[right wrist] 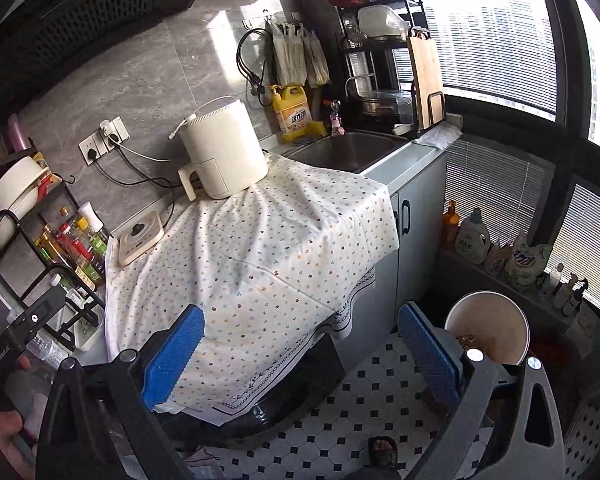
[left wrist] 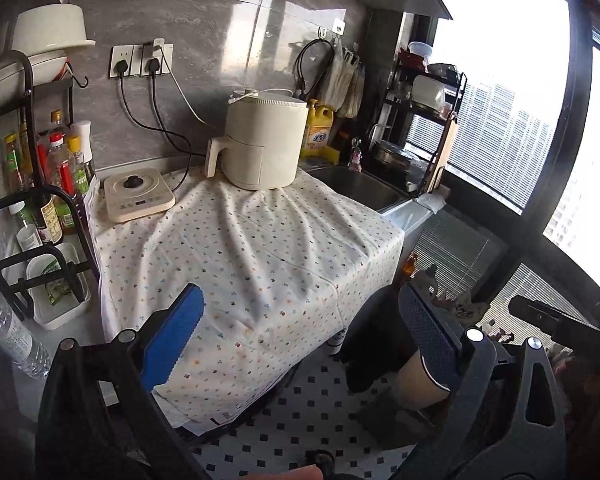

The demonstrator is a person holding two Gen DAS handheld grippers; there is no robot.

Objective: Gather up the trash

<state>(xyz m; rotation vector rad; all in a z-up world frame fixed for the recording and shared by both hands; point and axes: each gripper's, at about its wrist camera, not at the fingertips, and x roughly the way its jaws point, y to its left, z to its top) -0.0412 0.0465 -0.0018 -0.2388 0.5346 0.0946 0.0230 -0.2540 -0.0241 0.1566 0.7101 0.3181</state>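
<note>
My left gripper (left wrist: 300,296) stands open above the near edge of a counter draped in a dotted white cloth (left wrist: 240,248), and nothing sits between its blue pads. My right gripper (right wrist: 300,312) is open too, over the cloth's front right corner. A round beige bin (right wrist: 487,328) stands on the tiled floor just right of the right gripper's right finger, with a few scraps inside. In the left wrist view the bin (left wrist: 416,380) shows only partly, behind the right finger. I see no loose trash on the cloth.
A cream air fryer (left wrist: 264,140) and a flat cooker (left wrist: 138,194) stand at the back of the cloth. A sink (right wrist: 352,148) lies to the right and a rack of sauce bottles (left wrist: 52,176) to the left. A clear plastic bottle (left wrist: 8,332) lies at the near left. Detergent bottles (right wrist: 474,236) line the window sill.
</note>
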